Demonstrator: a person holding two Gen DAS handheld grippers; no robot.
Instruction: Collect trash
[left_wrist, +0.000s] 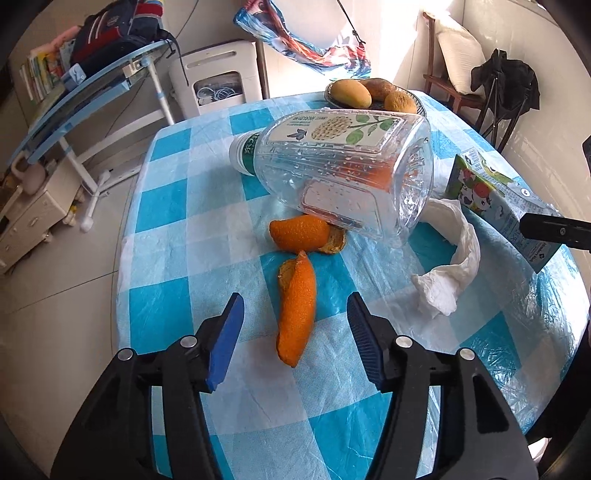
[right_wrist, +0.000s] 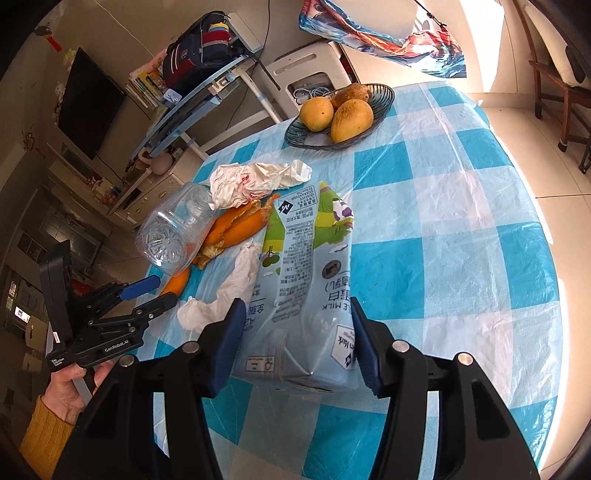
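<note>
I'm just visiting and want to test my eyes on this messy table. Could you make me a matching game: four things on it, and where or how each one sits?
Things:
1. plastic bottle
2. milk carton
3. mangoes
4. orange peel strip

States:
a. piled in a dark bowl
b. lying flat between the right tool's open fingers
c. clear, on its side, resting on another piece of peel
d. lying between the left tool's open fingers

Pairs: 1-c, 2-b, 3-a, 4-d
</note>
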